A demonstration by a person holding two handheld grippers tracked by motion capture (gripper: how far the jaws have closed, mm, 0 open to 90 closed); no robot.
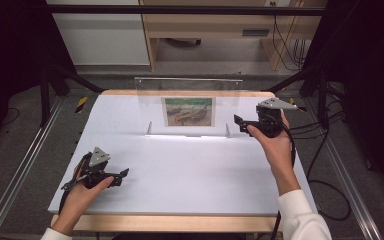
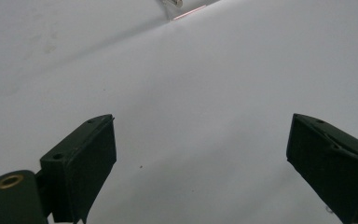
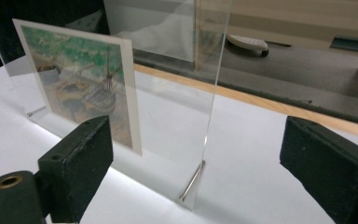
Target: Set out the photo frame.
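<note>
White bench point(image 1: 190, 170) is carrying a clear photo frame point(image 1: 188, 107) at 12 o'clock; we're holding right claw point(image 1: 241, 121) spread beside it, left claw point(image 1: 121, 176) spread at 8 o'clock.

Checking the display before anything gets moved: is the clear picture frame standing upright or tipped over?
Upright. The clear frame stands on its lower edge on the white table, its picture facing the person; the right gripper view shows its pane rising straight up.

No readable text, label, brand or number appears anywhere; the picture card point(image 1: 188, 111) in the clear acrylic stand point(image 1: 188, 90) at the table's far side bears a painting of boats without lettering.
</note>
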